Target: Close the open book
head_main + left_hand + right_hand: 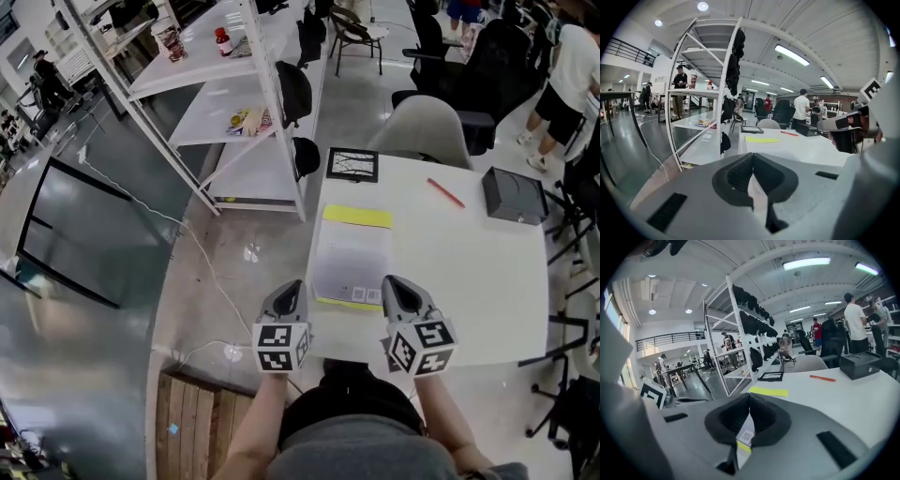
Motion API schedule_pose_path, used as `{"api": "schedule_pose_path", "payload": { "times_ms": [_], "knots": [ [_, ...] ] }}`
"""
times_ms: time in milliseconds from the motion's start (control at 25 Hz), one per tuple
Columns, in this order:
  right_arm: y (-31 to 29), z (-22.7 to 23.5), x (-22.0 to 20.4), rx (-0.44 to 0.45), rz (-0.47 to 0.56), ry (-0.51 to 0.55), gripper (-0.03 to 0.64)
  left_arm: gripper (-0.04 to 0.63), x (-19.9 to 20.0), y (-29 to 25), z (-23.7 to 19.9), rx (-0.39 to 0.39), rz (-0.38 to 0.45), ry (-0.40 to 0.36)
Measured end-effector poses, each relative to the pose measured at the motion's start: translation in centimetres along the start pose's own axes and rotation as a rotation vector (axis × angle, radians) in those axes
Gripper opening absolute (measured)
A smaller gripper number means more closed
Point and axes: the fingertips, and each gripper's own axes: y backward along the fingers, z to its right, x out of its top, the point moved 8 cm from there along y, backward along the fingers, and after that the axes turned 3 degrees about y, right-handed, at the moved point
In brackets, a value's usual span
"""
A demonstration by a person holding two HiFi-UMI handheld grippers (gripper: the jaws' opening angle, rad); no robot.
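The book (352,255) lies flat on the white table (469,272), near its left edge, with a barcode label showing at its near end. Both claws hover over the table's near edge. The left claw (291,286) has its jaws together and empty, and the right claw (393,283) is likewise pressed together on nothing. A red pen (446,193) lies at the far side.

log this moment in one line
book: flat on table, looks closed | left tongs: shut, empty | right tongs: shut, empty

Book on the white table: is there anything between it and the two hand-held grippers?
Nothing visible. The book lies just ahead of the left hand-held gripper and the right hand-held gripper; the red pen and black box lie farther off.
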Motion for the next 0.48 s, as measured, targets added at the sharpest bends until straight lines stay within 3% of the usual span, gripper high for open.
{"api": "schedule_pose_path", "payload": {
  "times_ms": [480],
  "knots": [
    [1.9,1.7,1.1,-0.060,0.094,-0.018,0.003,0.006,1.4,-0.8,0.7,-0.024,0.012,-0.035]
  ]
}}
